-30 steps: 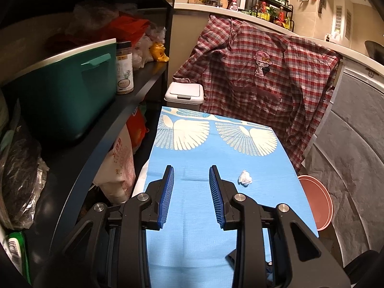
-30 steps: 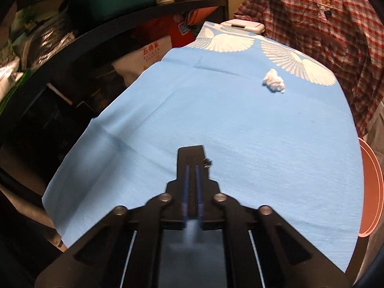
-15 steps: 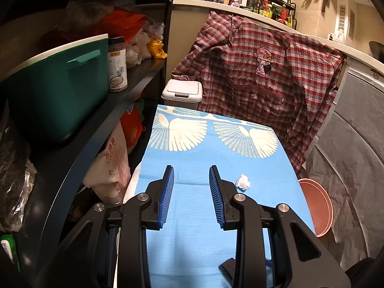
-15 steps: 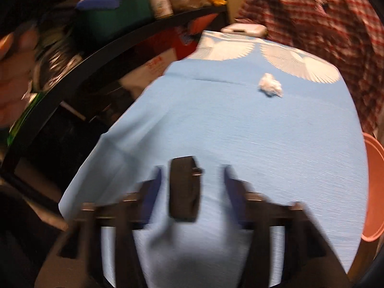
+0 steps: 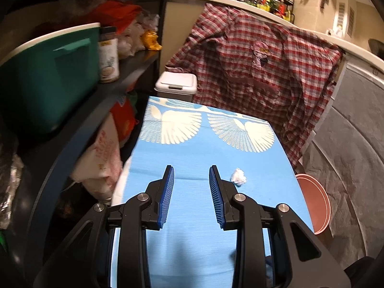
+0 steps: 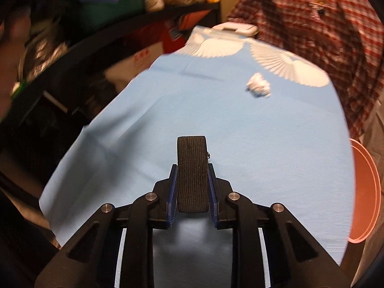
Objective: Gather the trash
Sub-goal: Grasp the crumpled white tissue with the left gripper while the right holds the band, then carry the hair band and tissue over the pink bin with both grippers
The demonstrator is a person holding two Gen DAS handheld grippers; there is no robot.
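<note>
Table: blue cloth (image 5: 192, 158) with white fan prints fills the centre of both views.
Bin: white lidded bin (image 5: 176, 82) beyond the cloth's far edge, upper centre of the left view; its lid is down.
Right gripper (image 6: 192, 175): jaws closing on a black ribbed block (image 6: 192, 168) standing upright between the pads; it looks stiff and grippy.
Left gripper (image 5: 190, 180): jaws partly apart, nothing between them.
Trash: crumpled white paper wad (image 5: 238, 176) on the cloth, just right of the left gripper's fingertip; upper right of the right view.
Handling, judged: very light, soft, crushable, not fragile; pinch across its middle, since a sideways nudge may push it away.
</note>
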